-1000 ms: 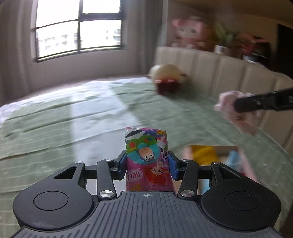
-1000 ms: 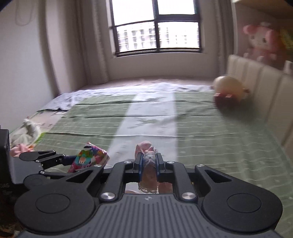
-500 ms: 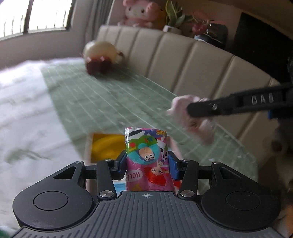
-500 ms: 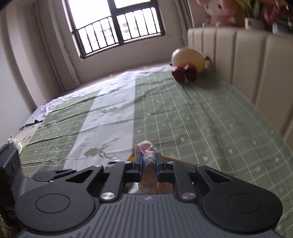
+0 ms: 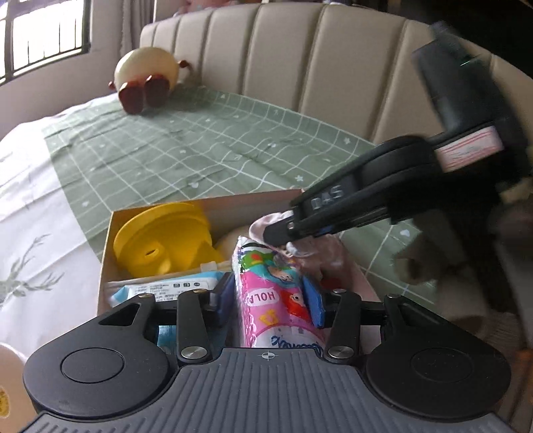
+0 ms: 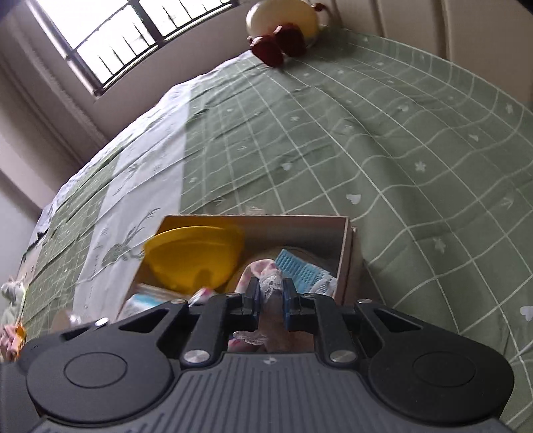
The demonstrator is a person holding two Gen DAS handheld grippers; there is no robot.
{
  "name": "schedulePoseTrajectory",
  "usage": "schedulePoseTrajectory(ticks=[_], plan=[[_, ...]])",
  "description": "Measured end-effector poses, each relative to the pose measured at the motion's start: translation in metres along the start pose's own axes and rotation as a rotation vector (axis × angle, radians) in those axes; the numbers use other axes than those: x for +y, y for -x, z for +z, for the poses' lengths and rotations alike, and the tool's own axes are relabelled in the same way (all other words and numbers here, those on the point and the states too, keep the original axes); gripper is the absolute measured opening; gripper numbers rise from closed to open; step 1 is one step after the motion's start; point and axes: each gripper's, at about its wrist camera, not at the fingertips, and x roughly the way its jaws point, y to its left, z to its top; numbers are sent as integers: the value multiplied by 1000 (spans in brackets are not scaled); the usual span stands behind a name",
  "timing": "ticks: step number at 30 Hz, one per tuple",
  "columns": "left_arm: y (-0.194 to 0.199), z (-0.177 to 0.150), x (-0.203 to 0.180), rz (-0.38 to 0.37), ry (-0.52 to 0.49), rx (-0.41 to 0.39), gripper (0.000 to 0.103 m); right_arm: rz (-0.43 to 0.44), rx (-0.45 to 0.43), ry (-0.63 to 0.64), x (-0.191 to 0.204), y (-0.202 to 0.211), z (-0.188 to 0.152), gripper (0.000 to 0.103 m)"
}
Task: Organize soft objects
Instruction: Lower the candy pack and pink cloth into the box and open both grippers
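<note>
Soft cartoon packet (image 5: 269, 293) sat clamped in my left gripper (image 5: 270, 293), pink lacy cloth (image 6: 270, 283) pinched in my right gripper (image 6: 270, 296), both over the crowded cardboard box (image 6: 346, 253). Dropping together, they'd probably tangle or spill over the rim.

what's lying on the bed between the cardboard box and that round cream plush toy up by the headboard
Nothing. In both wrist views, only bare green checked bedspread stretches from the cardboard box to the round cream plush toy.

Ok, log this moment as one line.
left hand-held gripper: shut on pink packet | right hand-held gripper: shut on pink cloth | both over cardboard box
</note>
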Motion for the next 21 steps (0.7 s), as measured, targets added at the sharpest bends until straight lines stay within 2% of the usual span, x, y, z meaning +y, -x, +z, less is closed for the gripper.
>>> schedulePoseTrajectory(ticks=[6, 7, 8, 9, 13, 21], plan=[[36, 0, -2, 4, -10, -2, 48, 6, -10, 4, -2, 1, -2, 13], [41, -2, -4, 4, -14, 5, 42, 8, -11, 5, -3, 0, -1, 13], [44, -4, -7, 4, -18, 14, 30, 11, -12, 6, -4, 0, -1, 13], [46, -5, -8, 9, -22, 25, 26, 13, -12, 6, -5, 1, -2, 13], [45, -10, -11, 35, -1, 67, 25, 9, -12, 3, -7, 5, -5, 13], [30, -12, -3, 23, 38, 54, 25, -17, -33, 67, 1, 10, -14, 13]])
